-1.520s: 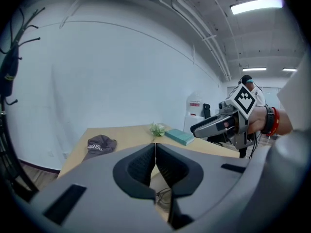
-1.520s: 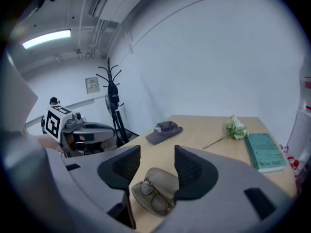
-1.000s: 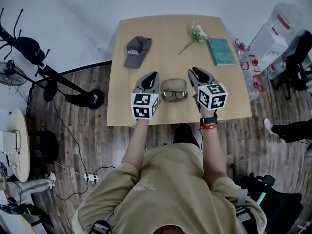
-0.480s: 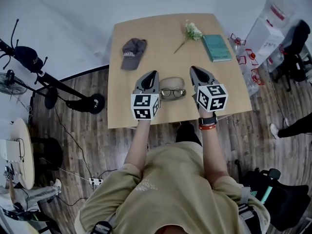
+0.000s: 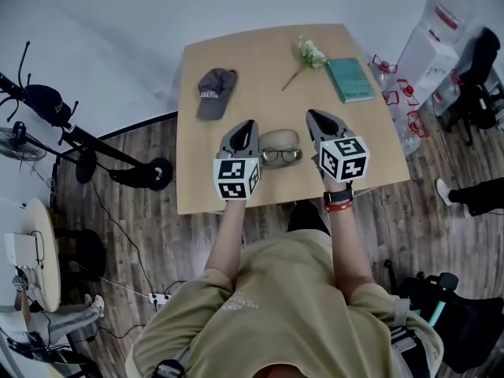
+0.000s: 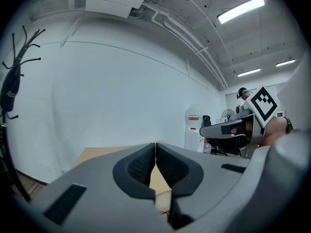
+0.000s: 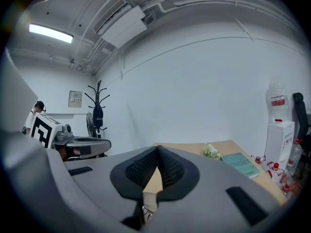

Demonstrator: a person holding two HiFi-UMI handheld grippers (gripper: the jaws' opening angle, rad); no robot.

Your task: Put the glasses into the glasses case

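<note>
Head view alone shows cap on table, near L tongs.

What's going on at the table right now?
A person holds the left tongs and the right tongs over the wooden table, both shut and empty. Between them sits the tan glasses case, with the glasses lying on its near side, not yet in it. Nothing is gripped at this point.

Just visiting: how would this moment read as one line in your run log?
left gripper: shut, empty | right gripper: shut, empty | glasses: on table between grippers | glasses case: behind glasses
</note>
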